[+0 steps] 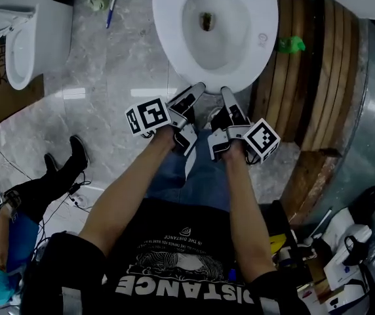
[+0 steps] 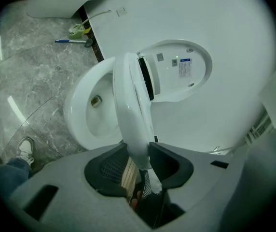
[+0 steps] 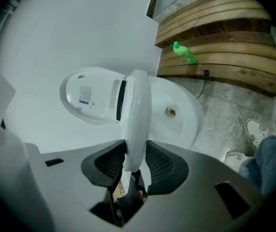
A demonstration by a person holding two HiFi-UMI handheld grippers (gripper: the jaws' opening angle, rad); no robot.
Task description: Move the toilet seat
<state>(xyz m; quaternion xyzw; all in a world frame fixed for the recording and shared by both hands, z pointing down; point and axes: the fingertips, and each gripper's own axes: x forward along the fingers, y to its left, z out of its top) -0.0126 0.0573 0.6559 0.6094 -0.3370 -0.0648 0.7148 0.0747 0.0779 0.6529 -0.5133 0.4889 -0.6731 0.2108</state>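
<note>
The white toilet (image 1: 168, 31) stands at the top of the head view, and both grippers reach to its front rim. In the left gripper view the toilet seat (image 2: 133, 100) is tilted up off the bowl (image 2: 87, 117) and seen edge-on, with the raised lid (image 2: 176, 71) behind it. My left gripper (image 2: 140, 159) is shut on the seat's front edge. In the right gripper view the toilet seat (image 3: 138, 110) also rises from between the jaws, and my right gripper (image 3: 131, 164) is shut on that edge, beside the left one. The two grippers, left gripper (image 1: 197, 89) and right gripper (image 1: 227, 94), hold it side by side.
Curved wooden steps (image 1: 305, 71) lie right of the toilet with a green bottle (image 1: 291, 44) on them. A second white fixture (image 1: 23, 38) stands at the far left. A blue-handled tool (image 1: 111, 8) lies on the marble floor. A person's black shoes (image 1: 76, 153) are at the lower left.
</note>
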